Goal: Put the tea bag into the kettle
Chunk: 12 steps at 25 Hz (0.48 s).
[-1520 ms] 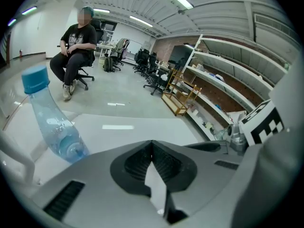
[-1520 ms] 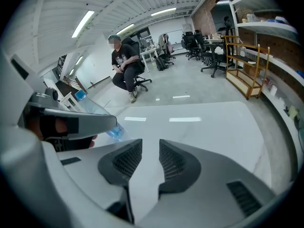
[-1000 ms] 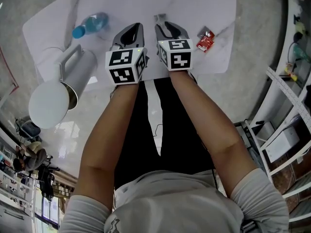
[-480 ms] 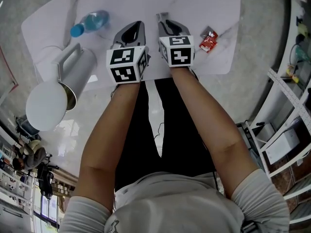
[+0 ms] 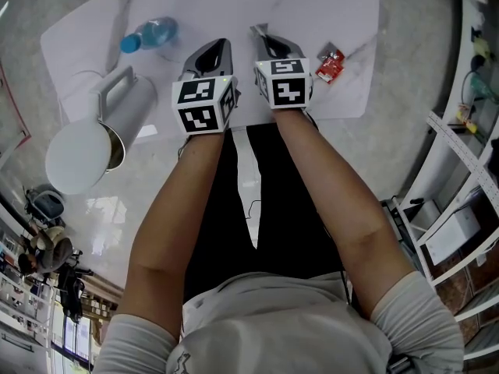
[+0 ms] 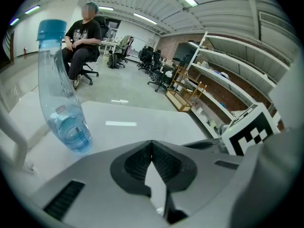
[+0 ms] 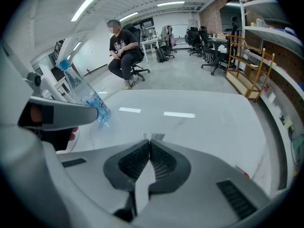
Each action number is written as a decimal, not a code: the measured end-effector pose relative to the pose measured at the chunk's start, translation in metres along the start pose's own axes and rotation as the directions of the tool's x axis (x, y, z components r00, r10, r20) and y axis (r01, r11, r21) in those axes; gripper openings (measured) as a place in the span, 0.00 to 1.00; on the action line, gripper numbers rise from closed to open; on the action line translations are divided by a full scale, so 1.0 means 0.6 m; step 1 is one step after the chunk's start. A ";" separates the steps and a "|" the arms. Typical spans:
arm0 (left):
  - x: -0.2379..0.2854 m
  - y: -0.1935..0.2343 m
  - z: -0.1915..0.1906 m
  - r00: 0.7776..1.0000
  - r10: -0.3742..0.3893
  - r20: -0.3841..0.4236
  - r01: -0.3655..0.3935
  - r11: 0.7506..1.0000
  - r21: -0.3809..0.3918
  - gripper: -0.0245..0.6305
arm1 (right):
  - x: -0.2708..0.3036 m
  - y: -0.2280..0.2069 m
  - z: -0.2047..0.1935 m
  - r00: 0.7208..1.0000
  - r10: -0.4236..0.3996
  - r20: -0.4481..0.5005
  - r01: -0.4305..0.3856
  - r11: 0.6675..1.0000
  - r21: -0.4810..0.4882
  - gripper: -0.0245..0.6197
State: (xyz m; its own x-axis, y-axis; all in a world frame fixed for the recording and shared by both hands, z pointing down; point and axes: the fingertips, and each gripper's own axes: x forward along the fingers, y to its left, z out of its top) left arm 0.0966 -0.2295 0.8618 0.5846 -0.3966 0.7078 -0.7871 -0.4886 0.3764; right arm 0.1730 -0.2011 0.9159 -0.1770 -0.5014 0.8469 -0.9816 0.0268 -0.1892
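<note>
Tea bag (image 5: 329, 65) well apart from kettle (image 5: 129, 111)

Tabletop (image 5: 234, 6): kettle (image 5: 117, 119) at near-left corner. Bottle (image 5: 148, 35) behind kettle, further in along left edge. Tea bag (image 5: 330, 65) lies on the top by near-right corner. Left gripper (image 5: 218, 47) and right gripper (image 5: 261, 33) side by side over middle of near edge, between kettle and tea bag. Tea bag near right gripper, on its right. Seated person (image 6: 83, 37) well beyond far edge. Shelves (image 6: 223, 84) off right side.
</note>
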 end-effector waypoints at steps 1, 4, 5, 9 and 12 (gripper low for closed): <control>-0.003 -0.002 0.003 1.000 0.001 0.002 -0.001 1.000 -0.001 0.04 | -0.007 0.001 0.007 1.000 0.000 0.009 0.000 1.000 -0.003 0.06; -0.018 -0.012 0.013 1.000 0.006 0.010 -0.006 1.000 0.001 0.04 | -0.035 0.004 0.028 0.999 -0.002 0.037 0.002 1.000 -0.005 0.06; -0.023 -0.016 0.017 1.000 0.008 0.011 -0.008 1.000 0.002 0.04 | -0.044 0.007 0.034 0.999 0.000 0.045 0.000 1.000 -0.006 0.06; -0.043 -0.031 0.044 0.999 0.013 0.034 -0.013 1.000 -0.003 0.04 | -0.083 0.015 0.061 0.997 0.003 0.080 -0.003 1.000 -0.004 0.06; -0.066 -0.044 0.063 0.999 0.012 0.049 -0.012 1.000 0.000 0.04 | -0.120 0.025 0.079 0.995 0.003 0.104 -0.004 1.000 0.006 0.06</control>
State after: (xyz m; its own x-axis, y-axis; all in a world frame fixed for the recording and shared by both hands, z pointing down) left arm 0.1018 -0.2302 0.8013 0.5842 -0.4399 0.6820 -0.7940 -0.4839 0.3680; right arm 0.1743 -0.2059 0.8284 -0.1716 -0.5882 0.7903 -0.9805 0.0239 -0.1952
